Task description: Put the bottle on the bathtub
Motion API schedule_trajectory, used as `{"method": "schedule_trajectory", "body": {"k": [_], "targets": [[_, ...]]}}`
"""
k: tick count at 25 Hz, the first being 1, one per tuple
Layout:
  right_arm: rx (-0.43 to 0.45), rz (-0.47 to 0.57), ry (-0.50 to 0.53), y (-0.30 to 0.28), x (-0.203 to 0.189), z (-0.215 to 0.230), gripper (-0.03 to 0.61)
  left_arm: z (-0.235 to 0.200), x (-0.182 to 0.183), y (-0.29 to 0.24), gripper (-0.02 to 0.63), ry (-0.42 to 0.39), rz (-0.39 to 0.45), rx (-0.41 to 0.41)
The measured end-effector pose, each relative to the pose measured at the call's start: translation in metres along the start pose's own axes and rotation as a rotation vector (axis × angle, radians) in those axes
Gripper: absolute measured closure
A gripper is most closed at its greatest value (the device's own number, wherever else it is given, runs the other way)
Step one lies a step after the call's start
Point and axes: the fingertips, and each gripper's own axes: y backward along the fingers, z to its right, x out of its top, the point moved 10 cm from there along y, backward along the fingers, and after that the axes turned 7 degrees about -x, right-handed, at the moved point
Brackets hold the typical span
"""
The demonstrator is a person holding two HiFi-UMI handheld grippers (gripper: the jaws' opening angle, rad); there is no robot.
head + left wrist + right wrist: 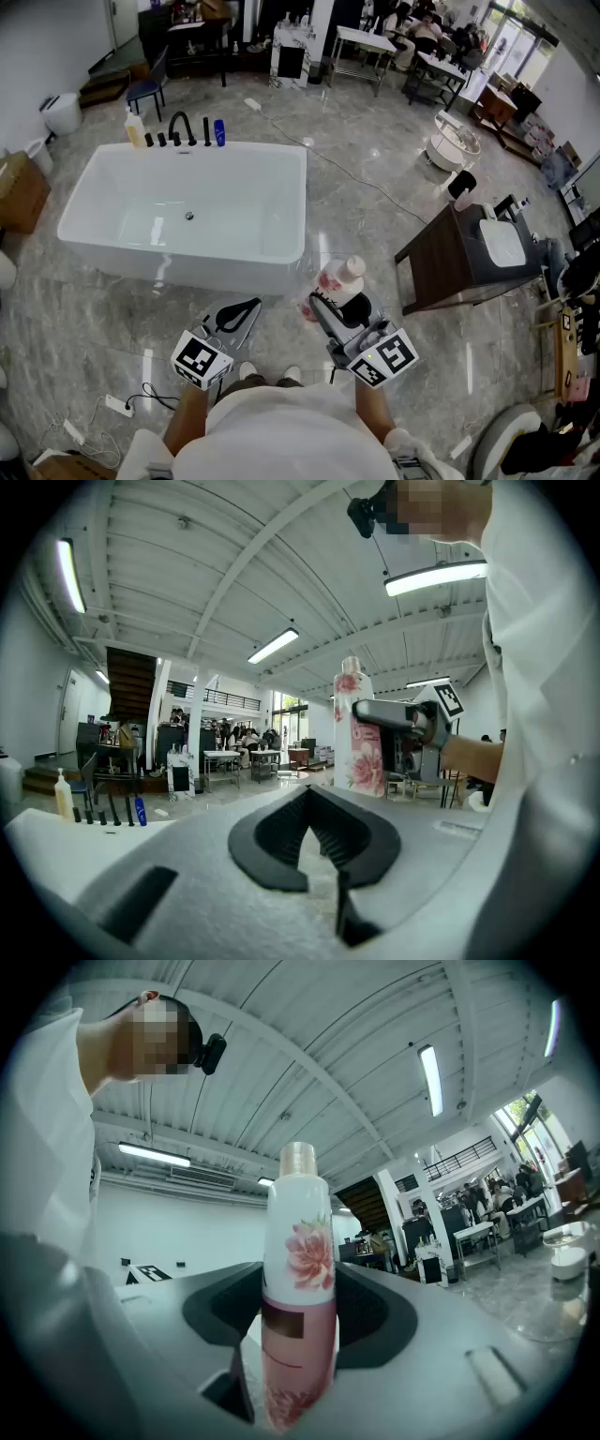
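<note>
White bathtub (298,202) sits upper left of centre in the head view, on grey marble floor (375,202); a black faucet (181,127), a yellow bottle (136,129) and a blue bottle (218,132) stand on its far rim. Low in the frame, the right tongs (326,302) grip the floral bottle (343,277), held in the air near the tub's near right corner, apart from it. Left tongs (247,307) are beside them, lower left. Left gripper view: the tongs (307,803) are clenched tip to tip, with nothing between; the bottle (354,728) shows upright right of centre, pinched across its upper body. Right gripper view: the tongs (298,1283) are clamped on the bottle (298,1241), which stands upright at centre, cap up.
</note>
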Motion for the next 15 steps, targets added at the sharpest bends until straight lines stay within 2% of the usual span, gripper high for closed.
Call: {"method": "schedule_trajectory", "body": {"k": [3, 15], "targets": [[0.006, 0.001, -0.001, -0.002, -0.0005, 0.0011, 0.339, -0.0019, -0.0026, -0.001, 0.612, -0.004, -0.02, 0.002], [0.01, 0.008, -0.008, -0.0021, 0.0, 0.0057, 0.339, -0.002, -0.001, -0.0028, 0.612, -0.006, -0.01, 0.005]]}}
